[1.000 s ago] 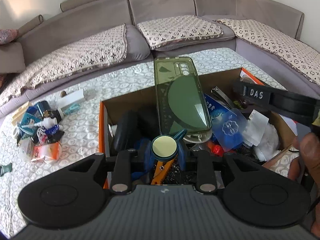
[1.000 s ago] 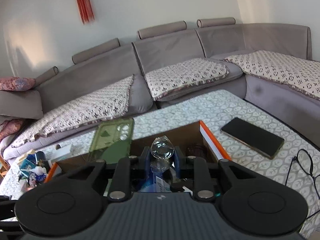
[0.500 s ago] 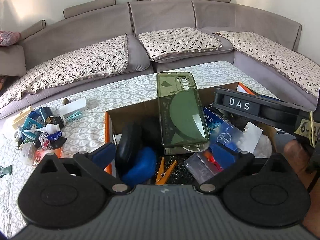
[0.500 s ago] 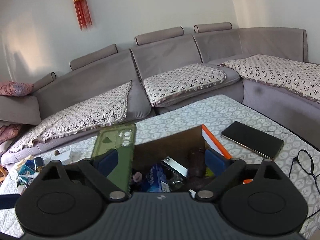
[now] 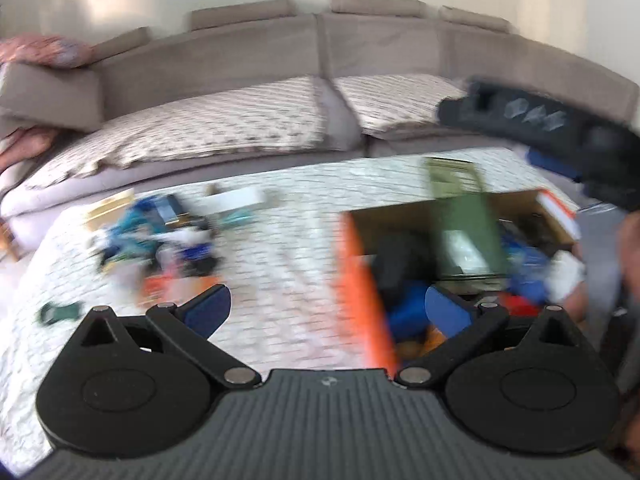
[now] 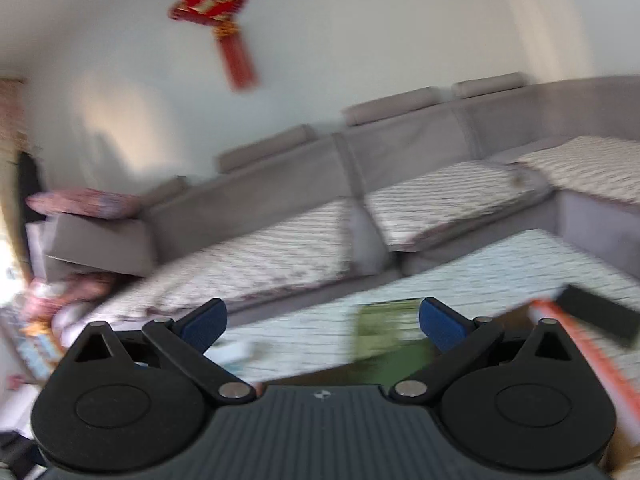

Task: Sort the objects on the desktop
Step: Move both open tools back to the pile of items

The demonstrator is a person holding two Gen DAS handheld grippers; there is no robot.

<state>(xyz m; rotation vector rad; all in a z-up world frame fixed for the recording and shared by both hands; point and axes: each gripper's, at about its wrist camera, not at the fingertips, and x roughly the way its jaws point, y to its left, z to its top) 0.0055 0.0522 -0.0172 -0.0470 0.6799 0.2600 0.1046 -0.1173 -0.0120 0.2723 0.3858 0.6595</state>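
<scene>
Gaping wide and carrying nothing, the left gripper [image 5: 327, 309] hangs over the patterned worktop [image 5: 280, 272], its blue pads [image 5: 210, 307] far apart. Both views are smeared with blur. Right of it sits the box [image 5: 360, 280], orange edge showing, stuffed with blurred odds and ends. A green phone case [image 5: 466, 224] stands up inside, leaning against the far wall. Off to the far left lies a loose pile [image 5: 156, 236] of small items, too blurred to name. At far right of the left view, the right gripper [image 5: 548, 136] shows as a dark shape above the box. From its own camera it [image 6: 323, 318] is spread wide too, nothing between the pads, with the case [image 6: 390, 332] just beyond and a black phone [image 6: 596, 314] lying on the worktop past the box. Behind everything curves the grey sofa [image 6: 400, 184], red ornament [image 6: 220, 12] on the wall.
</scene>
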